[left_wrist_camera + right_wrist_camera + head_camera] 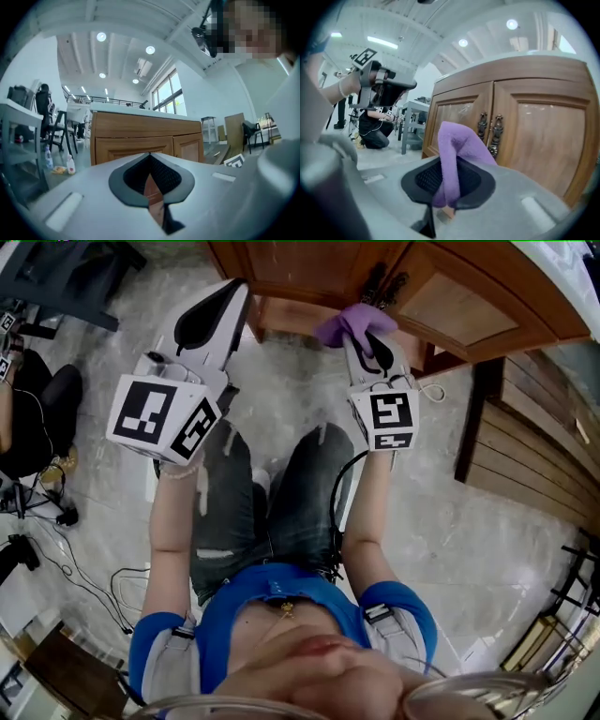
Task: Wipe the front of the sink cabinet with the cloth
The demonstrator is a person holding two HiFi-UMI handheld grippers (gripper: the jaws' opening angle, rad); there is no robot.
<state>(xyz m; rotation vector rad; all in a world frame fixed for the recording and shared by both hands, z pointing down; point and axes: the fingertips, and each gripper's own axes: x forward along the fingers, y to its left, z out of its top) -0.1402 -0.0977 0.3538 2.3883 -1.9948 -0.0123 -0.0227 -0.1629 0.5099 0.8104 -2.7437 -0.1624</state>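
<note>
The wooden sink cabinet (pixel 309 268) stands right ahead of me, its two doors meeting at dark metal handles (pixel 490 127). My right gripper (pixel 361 338) is shut on a purple cloth (pixel 352 322), which sticks up from the jaws as a fold (pixel 457 147). The cloth hangs just before the left door, near the handles; touching cannot be told. My left gripper (pixel 234 298) is held apart to the left, shut with nothing in it (pixel 150 157), and points at another part of the cabinet front (pixel 140 136).
Wooden planks (pixel 534 437) lie on the floor to the right. Cables (pixel 84 577) trail at the left, where another person in black crouches (pixel 372 124). Small bottles (pixel 70 164) and a chair (pixel 58 126) stand left of the cabinet. My knees are close below the grippers.
</note>
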